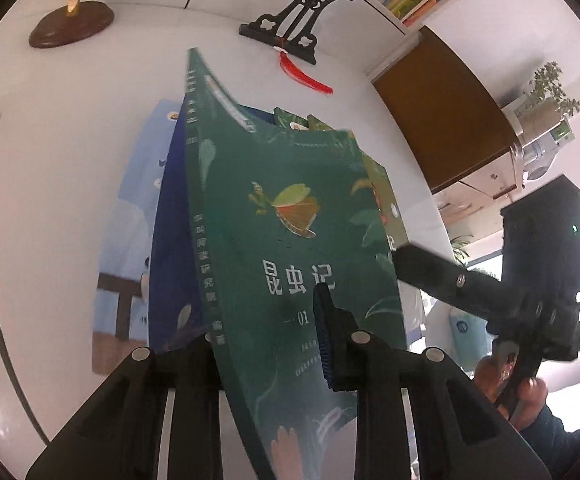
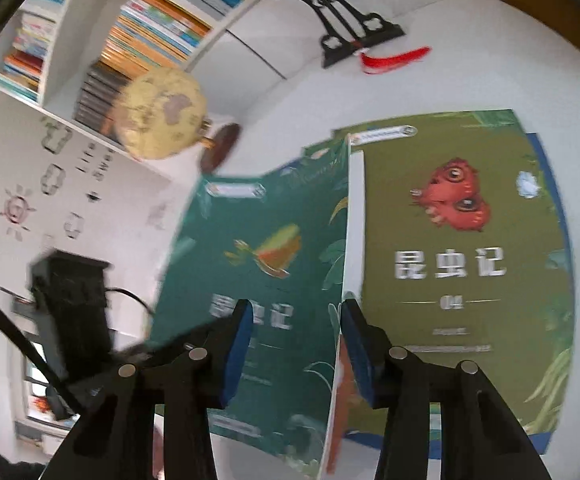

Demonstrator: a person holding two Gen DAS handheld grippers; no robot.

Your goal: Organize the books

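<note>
A dark green book (image 1: pixel 290 240) with a flying insect on its cover is tilted up off the pile, my left gripper (image 1: pixel 262 320) shut on its lower edge. One blue pad presses the cover; the other finger is behind it. Under it lie a dark blue book (image 1: pixel 170 240) and a pale blue book (image 1: pixel 130 220). An olive book (image 2: pixel 469 240) with a red insect lies flat to the right. My right gripper (image 2: pixel 295 308) stands open at the green book's (image 2: pixel 250 272) free edge, whose white page edge runs past the right pad (image 2: pixel 353 352). Its finger also shows in the left wrist view (image 1: pixel 405 256).
The books rest on a white table (image 1: pixel 70 140). At the back stand a yellow globe (image 2: pixel 162 116) on a brown base and a black ornament stand (image 1: pixel 286 28) with a red tassel. A full bookshelf (image 2: pixel 150 32) and a brown cabinet (image 1: pixel 449 112) lie beyond. A hand (image 1: pixel 521 392) holds the right gripper.
</note>
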